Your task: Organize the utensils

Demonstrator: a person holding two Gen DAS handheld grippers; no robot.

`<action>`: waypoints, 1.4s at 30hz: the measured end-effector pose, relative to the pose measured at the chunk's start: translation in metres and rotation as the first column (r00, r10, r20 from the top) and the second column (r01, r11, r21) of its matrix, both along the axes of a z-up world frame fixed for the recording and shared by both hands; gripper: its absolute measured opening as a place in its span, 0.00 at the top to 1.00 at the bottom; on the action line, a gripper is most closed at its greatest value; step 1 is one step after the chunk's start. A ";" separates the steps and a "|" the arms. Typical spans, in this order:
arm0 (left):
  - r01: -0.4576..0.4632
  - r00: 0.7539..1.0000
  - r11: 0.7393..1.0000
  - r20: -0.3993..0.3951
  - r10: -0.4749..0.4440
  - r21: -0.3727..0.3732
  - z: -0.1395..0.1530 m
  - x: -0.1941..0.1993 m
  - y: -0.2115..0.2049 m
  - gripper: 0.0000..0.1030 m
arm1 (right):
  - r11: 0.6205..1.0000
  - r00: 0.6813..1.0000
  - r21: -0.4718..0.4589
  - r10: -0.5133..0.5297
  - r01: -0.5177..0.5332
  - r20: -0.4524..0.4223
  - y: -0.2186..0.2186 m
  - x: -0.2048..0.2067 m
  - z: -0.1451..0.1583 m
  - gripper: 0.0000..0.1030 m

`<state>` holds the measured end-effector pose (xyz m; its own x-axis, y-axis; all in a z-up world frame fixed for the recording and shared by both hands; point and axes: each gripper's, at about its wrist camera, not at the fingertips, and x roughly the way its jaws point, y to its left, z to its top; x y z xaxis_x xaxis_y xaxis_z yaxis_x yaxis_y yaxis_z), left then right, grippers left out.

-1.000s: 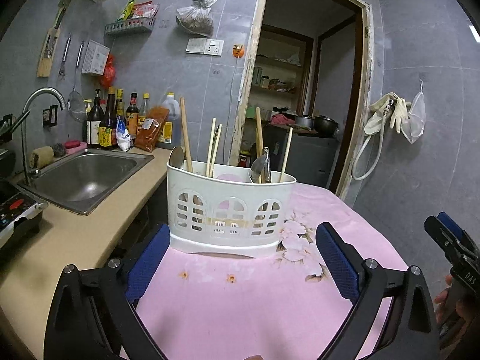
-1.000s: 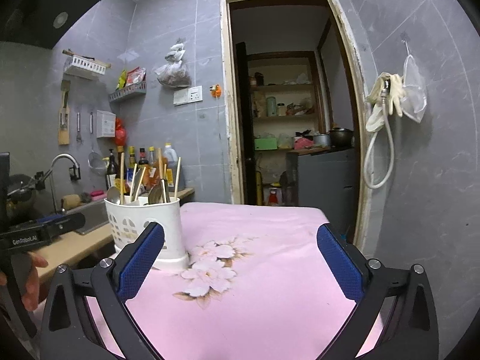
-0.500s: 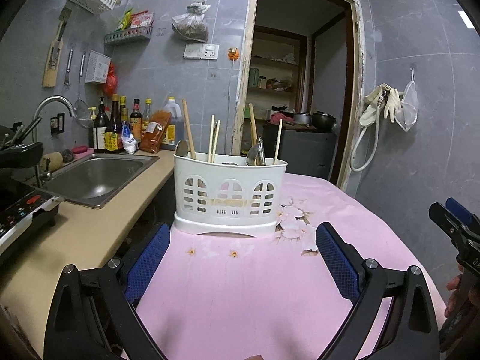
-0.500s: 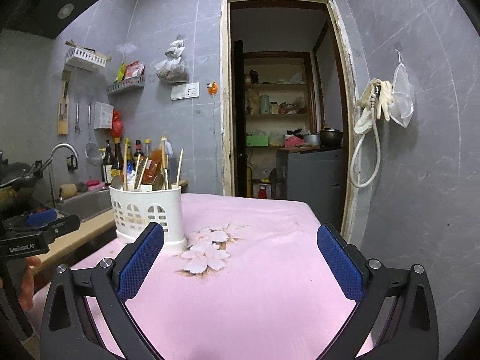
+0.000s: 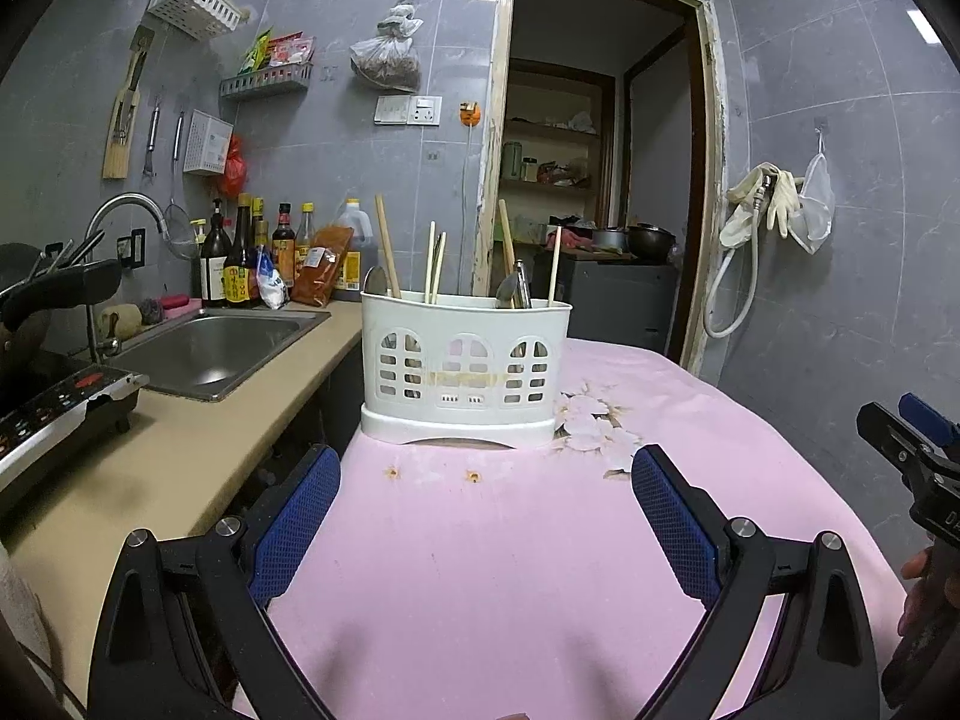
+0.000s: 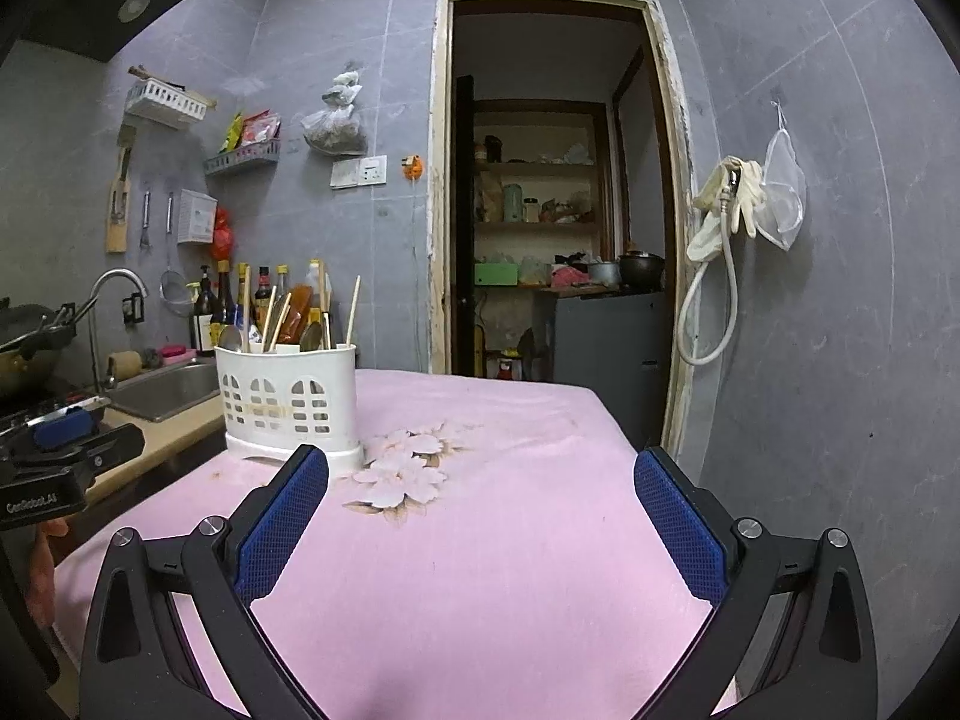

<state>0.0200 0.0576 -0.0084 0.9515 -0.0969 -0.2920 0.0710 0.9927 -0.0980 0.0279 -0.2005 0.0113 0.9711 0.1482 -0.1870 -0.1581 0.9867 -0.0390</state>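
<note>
Left tongs (image 5: 485, 507) hovering over the pink floral cloth (image 5: 492, 570), fingers spread wide apart, holding nothing. Right tongs (image 6: 481, 501) likewise gaping apart and empty above the same cloth. White utensil caddy (image 5: 465, 369) standing upright on the counter at 12 o'clock from the left tongs, at 10 o'clock from the right tongs, apart from both. Chopsticks (image 5: 387, 246) and spoons (image 5: 375, 281) sticking up out of the caddy. Steel sink (image 5: 210, 351) lying at 10 o'clock in the left view.
</note>
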 end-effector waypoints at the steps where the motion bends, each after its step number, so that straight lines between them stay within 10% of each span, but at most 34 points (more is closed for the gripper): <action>1: 0.001 1.000 1.000 -0.001 -0.001 0.000 0.000 0.000 0.000 0.07 | 1.000 1.000 0.004 -0.001 0.001 -0.003 -0.001 0.000 -0.001 0.00; 42: 0.003 1.000 1.000 -0.008 -0.003 -0.003 -0.001 0.001 -0.002 0.07 | 1.000 1.000 0.016 -0.003 0.003 -0.009 -0.002 0.002 -0.001 0.00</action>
<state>0.0207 0.0557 -0.0099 0.9488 -0.1005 -0.2994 0.0732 0.9922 -0.1010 0.0297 -0.2024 0.0103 0.9699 0.1480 -0.1936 -0.1551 0.9876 -0.0222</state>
